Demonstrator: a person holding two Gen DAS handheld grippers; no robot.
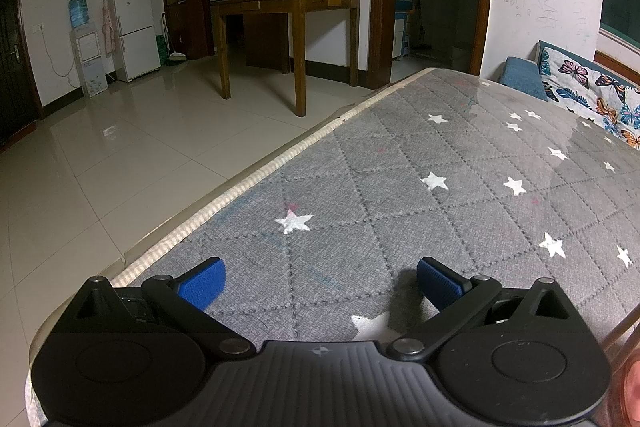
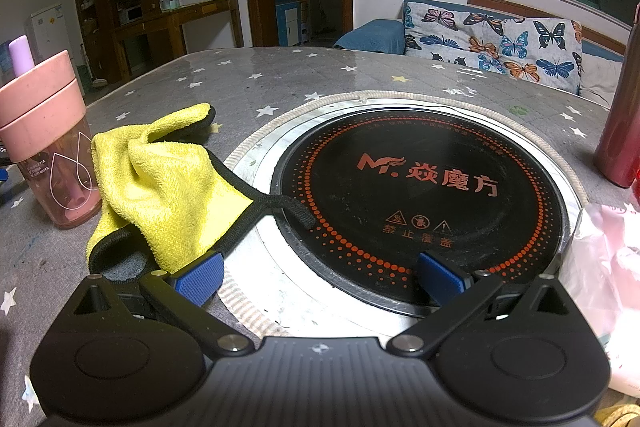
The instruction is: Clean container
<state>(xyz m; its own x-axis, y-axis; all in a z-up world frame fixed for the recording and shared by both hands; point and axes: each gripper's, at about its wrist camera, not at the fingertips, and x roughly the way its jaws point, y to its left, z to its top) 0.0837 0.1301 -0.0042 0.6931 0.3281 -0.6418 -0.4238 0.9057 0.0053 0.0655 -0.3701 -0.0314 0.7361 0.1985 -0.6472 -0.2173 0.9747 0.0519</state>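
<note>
A pink lidded cup (image 2: 48, 143) with a lilac straw tip stands upright at the left of the table in the right wrist view. A crumpled yellow cloth (image 2: 164, 183) with a black edge lies beside it, its corner on the rim of the round black induction hob (image 2: 420, 195). My right gripper (image 2: 318, 277) is open and empty, low over the hob's near edge, its left pad next to the cloth. My left gripper (image 1: 320, 283) is open and empty over the grey star-patterned tablecloth (image 1: 440, 163); a pink blurred edge (image 1: 630, 387) shows at its far right.
A dark red bottle (image 2: 618, 131) stands at the table's right edge, with a pink plastic bag (image 2: 604, 267) in front of it. A butterfly-print sofa (image 2: 496, 43) lies behind the table. The table's left edge (image 1: 256, 179) drops to a tiled floor with a wooden desk (image 1: 288, 11) beyond.
</note>
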